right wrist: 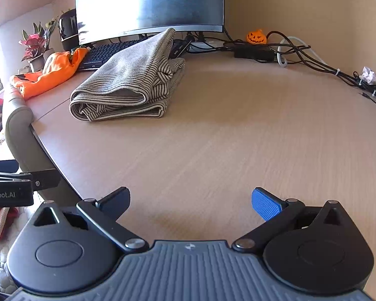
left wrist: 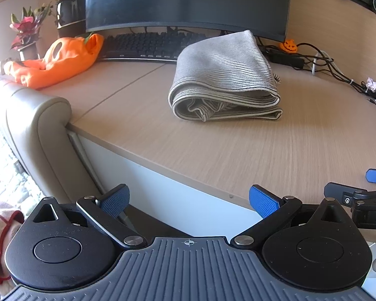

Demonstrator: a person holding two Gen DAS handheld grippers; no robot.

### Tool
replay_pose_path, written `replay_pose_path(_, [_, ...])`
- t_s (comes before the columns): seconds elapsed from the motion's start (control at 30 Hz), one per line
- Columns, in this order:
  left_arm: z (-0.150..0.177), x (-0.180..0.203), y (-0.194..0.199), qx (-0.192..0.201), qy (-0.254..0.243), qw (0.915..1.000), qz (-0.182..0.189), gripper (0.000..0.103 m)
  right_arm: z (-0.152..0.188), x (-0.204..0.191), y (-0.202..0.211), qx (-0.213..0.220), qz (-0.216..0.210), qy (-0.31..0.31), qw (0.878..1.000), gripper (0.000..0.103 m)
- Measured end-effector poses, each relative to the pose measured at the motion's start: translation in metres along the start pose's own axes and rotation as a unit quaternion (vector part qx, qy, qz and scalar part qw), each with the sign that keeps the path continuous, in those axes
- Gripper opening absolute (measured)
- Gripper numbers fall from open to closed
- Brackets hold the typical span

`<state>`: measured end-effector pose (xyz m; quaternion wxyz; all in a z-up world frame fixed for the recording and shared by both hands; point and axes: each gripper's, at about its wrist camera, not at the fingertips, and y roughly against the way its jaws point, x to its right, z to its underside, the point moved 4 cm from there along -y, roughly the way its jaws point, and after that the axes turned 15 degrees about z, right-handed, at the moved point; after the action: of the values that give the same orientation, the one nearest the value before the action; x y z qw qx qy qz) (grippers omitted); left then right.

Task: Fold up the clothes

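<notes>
A striped grey garment (left wrist: 225,80) lay folded into a thick bundle toward the far side of the wooden desk (left wrist: 238,155), just in front of the keyboard (left wrist: 148,46) and monitor (left wrist: 188,0), with its open layered edges facing the near edge. The left gripper (left wrist: 189,202) hung over the desk's near edge and the right gripper (right wrist: 190,203) over bare wood, both with jaws spread wide and holding nothing, well apart from the bundle. An orange pumpkin-face garment (left wrist: 60,60) lay crumpled at the far left corner beside a potted plant (left wrist: 25,32). The striped piece appeared finished, so the step in hand was likely the changeover; the next move would call for reaching to the orange garment, gripping two points along an edge and drawing it flat onto open wood.
</notes>
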<state>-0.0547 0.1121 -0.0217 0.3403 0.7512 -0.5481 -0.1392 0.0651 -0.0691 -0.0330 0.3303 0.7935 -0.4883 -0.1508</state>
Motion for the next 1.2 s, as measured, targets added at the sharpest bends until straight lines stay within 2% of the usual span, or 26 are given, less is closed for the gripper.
replay_pose_path(1.2, [0.004, 0.0003, 0.0021, 0.001, 0.008, 0.9999, -0.006, 0.103, -0.0006, 0.0042, 0.0021, 0.006, 0.005, -0.002, 1.0, 0.103])
